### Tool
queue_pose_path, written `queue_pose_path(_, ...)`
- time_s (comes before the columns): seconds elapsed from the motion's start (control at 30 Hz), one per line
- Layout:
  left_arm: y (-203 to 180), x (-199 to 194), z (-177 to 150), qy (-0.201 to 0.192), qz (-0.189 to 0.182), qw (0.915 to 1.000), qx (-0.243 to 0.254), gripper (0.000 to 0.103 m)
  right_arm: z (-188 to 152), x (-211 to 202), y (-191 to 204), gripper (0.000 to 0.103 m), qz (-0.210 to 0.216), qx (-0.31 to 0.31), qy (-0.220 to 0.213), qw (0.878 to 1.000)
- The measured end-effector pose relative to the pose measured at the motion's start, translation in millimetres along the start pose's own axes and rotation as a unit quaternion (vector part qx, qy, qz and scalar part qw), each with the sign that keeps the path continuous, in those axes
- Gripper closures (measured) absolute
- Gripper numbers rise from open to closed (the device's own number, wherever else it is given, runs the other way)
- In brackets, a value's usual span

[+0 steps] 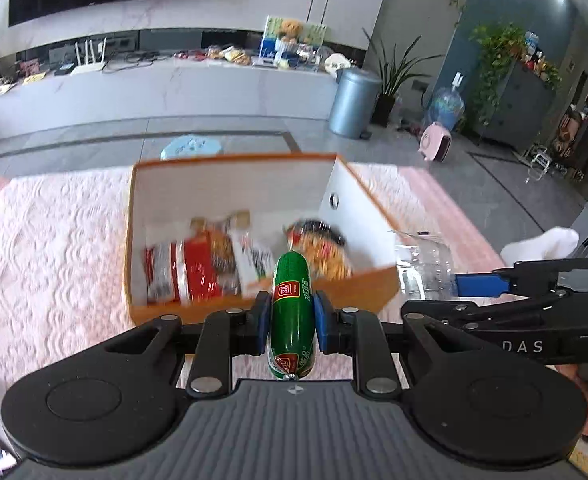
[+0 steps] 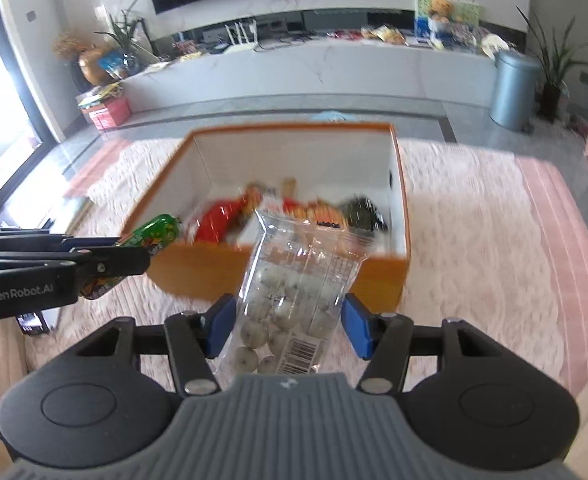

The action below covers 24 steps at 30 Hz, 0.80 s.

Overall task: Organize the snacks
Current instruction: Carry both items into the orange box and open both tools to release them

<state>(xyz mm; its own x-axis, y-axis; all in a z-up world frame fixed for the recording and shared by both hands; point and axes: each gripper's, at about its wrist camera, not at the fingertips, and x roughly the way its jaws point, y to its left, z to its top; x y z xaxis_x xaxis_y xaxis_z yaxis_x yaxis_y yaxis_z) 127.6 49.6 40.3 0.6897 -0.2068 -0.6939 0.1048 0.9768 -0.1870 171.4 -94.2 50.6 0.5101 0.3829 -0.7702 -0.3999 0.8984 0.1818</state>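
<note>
Your left gripper (image 1: 292, 316) is clamped on the green sausage (image 1: 292, 312), held just short of the orange box (image 1: 254, 308) on the pink blanket (image 1: 54, 248). Your right gripper (image 2: 287, 326) pinches a clear bag of pale round snacks (image 2: 290, 292), its top leaning over the box's near wall. Only the right view shows the sausage's tilt from the side; packets inside the box are blurred in both.
</note>
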Motion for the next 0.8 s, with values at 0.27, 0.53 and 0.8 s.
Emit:
queue_pose_path(0.27, 13, 39, 45, -0.003, -0.004, 0.9999, -0.014, 0.078, 62, 21, 1, 0.048, -0.013, -0.068, -0.015, 0.997)
queue_pose_path(0.53, 40, 99, 60, 0.023, -0.025, 0.9979, -0.056, 0.078, 100, 87, -11, 0.049, -0.062, -0.145, 0.011, 0.987)
queue_pose_path(0.8, 46, 157, 59, 0.072, -0.035, 0.9945, -0.067, 0.078, 111, 154, -20, 0.050, -0.074, -0.211, 0.064, 0.973)
